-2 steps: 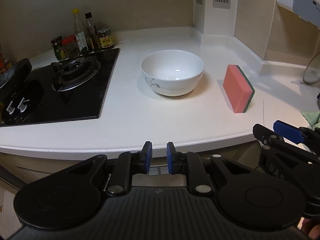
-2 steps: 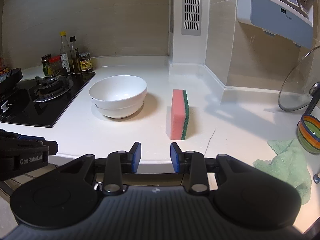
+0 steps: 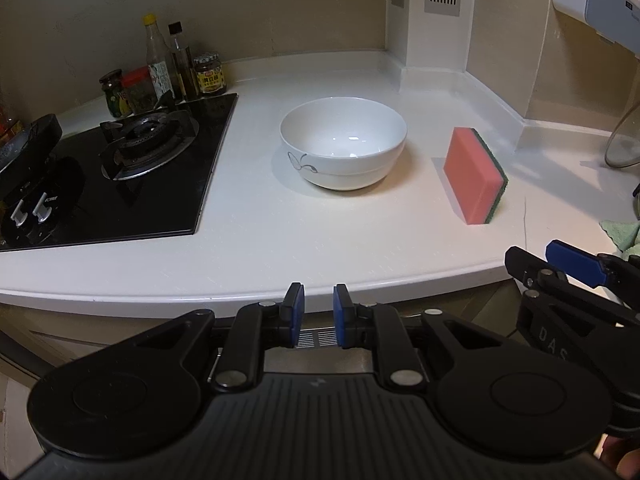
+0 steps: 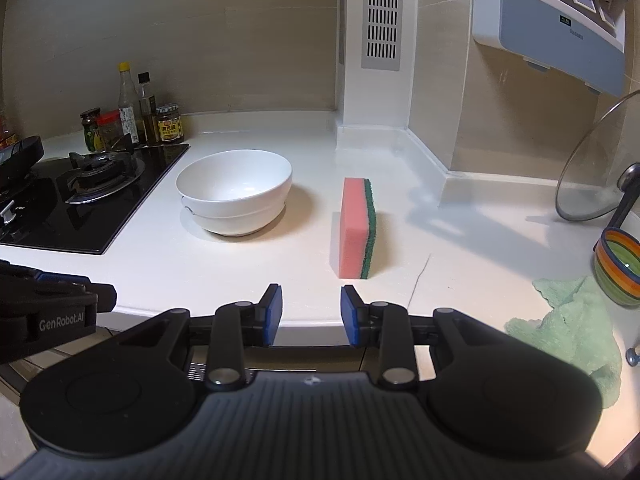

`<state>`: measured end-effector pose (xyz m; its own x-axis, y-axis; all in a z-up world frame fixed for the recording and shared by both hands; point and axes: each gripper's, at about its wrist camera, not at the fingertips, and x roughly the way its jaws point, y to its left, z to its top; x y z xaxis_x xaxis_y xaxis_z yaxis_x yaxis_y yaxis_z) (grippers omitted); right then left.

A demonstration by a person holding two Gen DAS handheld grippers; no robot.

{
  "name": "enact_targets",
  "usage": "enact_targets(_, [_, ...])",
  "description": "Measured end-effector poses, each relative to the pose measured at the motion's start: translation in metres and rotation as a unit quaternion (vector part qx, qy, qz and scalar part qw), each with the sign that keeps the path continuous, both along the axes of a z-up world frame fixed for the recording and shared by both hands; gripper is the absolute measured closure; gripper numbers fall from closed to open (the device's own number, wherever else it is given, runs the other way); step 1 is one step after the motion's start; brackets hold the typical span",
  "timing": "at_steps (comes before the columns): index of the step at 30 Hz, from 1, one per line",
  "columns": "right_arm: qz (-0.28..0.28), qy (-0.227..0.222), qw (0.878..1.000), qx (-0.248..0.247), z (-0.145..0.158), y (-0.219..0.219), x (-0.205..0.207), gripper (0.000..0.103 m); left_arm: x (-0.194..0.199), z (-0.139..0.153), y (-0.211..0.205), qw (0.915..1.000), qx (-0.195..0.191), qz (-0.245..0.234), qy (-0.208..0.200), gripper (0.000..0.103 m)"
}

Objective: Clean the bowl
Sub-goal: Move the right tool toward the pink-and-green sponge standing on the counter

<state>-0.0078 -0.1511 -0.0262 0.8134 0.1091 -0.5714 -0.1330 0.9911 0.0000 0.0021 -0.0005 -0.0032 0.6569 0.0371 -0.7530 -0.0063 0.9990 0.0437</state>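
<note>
White glazed ceramic bowl (image 3: pixel 343 142) sits upright on the white countertop (image 3: pixel 280 236), just beside a pink-and-green sponge (image 4: pixel 357 227) standing on edge (graspable). Left gripper (image 3: pixel 316 312) and right gripper (image 4: pixel 311 314) hover spread, empty, off the counter edge.

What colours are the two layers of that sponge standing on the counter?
The sponge is pink with a dark green layer, clearest in the right wrist view.

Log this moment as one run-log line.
phase: pre-grasp | left gripper: open, empty | right gripper: open, empty | bowl: upright on counter | sponge: on edge, right of bowl
</note>
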Motion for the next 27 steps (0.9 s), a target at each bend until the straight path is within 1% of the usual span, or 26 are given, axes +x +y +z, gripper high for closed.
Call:
enact_targets(5, [-0.002,0.0,1.0,-0.001,-0.001,-0.001,0.001,0.075,0.005,-0.007,-0.001,0.9995,-0.019,-0.003,0.027,0.085])
enact_targets(8, [-0.004,-0.001,1.0,-0.001,-0.002,-0.002,0.002,0.075,0.002,-0.009,0.0,0.9991,-0.025,-0.002,0.033,0.085])
enact_targets(13, [-0.006,-0.001,1.0,-0.001,-0.003,-0.004,0.003,0.075,0.001,-0.009,0.002,0.9987,-0.023,0.01,0.045,0.085])
enact_targets(18, [-0.011,-0.003,1.0,-0.001,-0.003,-0.006,0.005,0.075,0.006,-0.014,0.002,0.997,-0.028,0.016,0.07,0.085])
enact_targets(24, [-0.032,-0.017,0.999,0.011,0.008,-0.02,0.008,0.075,0.002,-0.01,0.001,0.998,-0.023,0.021,0.055,0.086])
enact_targets(26, [-0.031,-0.019,0.999,0.023,0.014,-0.021,0.011,0.075,0.001,-0.01,0.001,0.9986,-0.018,0.026,0.042,0.091])
enact_targets(27, [-0.026,-0.015,0.999,0.037,0.016,-0.024,0.012,0.075,0.0,-0.01,0.001,0.9989,-0.015,0.029,0.035,0.091])
